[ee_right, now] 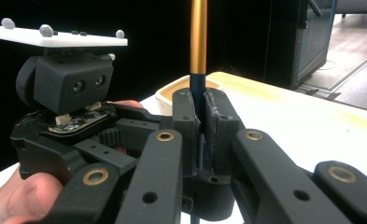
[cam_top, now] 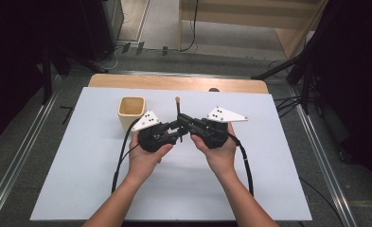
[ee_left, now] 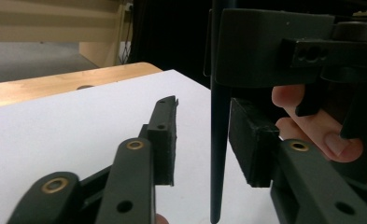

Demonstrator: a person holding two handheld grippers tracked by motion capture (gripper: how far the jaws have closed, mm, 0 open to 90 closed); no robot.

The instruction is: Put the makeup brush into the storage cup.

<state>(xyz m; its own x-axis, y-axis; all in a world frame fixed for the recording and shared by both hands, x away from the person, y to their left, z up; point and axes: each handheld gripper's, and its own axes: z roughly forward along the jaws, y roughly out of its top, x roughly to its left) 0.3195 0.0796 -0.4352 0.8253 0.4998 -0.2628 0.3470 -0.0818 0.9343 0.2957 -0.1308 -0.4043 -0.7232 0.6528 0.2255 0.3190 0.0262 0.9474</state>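
At table centre, over white mat (cam_top: 79, 189): both grippers nose to nose, held up off surface. Right gripper (ee_right: 201, 126) clamped tight on a brush (ee_right: 199, 37) — dark handle pinched between pads, gold ferrule rising above jaws, tip w/ bristles at top in high view (cam_top: 177, 100). Brush roughly upright, handle end hanging below jaws, clear of mat. Left gripper (ee_left: 202, 140) half-open, jaws either side of brush's dark tapered handle; pads not touching it yet, gap visible both sides, esp. on left pad side. Thin handle end pointing down between them in left gripper view. Beige cup (cam_top: 131, 109) standing upright on mat just behind left gripper, near its grey plate; empty as far as can be seen. Wooden table edge (cam_top: 127, 81) showing beyond mat. Cables trailing back along both forearms.
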